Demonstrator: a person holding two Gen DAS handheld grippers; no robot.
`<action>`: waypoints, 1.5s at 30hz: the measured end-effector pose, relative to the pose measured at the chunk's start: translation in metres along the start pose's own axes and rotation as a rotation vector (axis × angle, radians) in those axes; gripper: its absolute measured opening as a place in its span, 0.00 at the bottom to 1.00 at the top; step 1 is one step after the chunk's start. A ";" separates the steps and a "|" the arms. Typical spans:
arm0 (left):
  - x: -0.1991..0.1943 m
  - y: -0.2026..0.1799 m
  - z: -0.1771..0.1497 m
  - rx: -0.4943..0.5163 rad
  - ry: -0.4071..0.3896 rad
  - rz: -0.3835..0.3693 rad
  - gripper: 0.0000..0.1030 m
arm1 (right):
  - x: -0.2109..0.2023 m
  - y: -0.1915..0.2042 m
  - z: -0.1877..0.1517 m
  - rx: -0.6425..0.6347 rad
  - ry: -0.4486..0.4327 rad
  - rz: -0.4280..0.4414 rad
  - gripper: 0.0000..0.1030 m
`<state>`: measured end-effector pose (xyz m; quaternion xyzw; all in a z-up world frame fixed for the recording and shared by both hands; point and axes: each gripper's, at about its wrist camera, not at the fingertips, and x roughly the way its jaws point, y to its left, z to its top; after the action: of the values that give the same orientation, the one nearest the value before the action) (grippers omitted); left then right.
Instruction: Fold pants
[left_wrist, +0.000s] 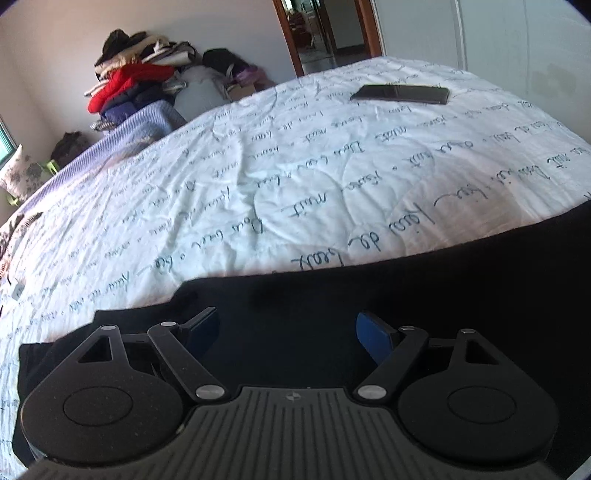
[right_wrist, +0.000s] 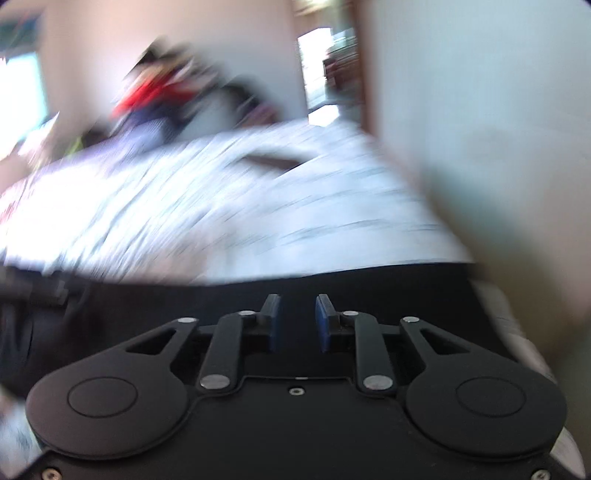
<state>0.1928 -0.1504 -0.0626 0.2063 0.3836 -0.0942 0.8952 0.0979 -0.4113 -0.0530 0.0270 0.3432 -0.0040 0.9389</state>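
Black pants (left_wrist: 443, 280) lie flat across the near edge of a white quilt with handwritten script (left_wrist: 258, 166). My left gripper (left_wrist: 286, 317) hovers over the pants with its blue-padded jaws wide apart and nothing between them. The right wrist view is smeared by motion. There the same pants (right_wrist: 166, 295) form a dark band along the near side of the bed (right_wrist: 221, 206). My right gripper (right_wrist: 298, 301) is above the cloth with a narrow gap between its pads, and no fabric shows in that gap.
A black phone (left_wrist: 400, 94) lies on the far part of the quilt. A pile of clothes (left_wrist: 136, 85) is heaped against the wall beyond the bed, near an open doorway (left_wrist: 325, 33). A pale wall or wardrobe (right_wrist: 480, 147) stands close on the right.
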 end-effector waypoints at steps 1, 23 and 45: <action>0.005 -0.001 -0.001 0.001 0.008 -0.004 0.81 | 0.016 0.009 0.003 -0.057 0.034 -0.025 0.20; 0.014 0.027 -0.016 -0.161 -0.023 0.033 0.92 | 0.035 0.071 0.017 -0.090 0.008 0.034 0.20; -0.046 0.195 -0.079 -0.337 -0.076 0.342 0.93 | 0.027 0.265 0.074 -0.365 -0.111 0.366 0.34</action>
<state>0.1734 0.0596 -0.0204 0.1123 0.3194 0.1164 0.9337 0.1730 -0.1501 -0.0018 -0.0816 0.2755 0.2262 0.9308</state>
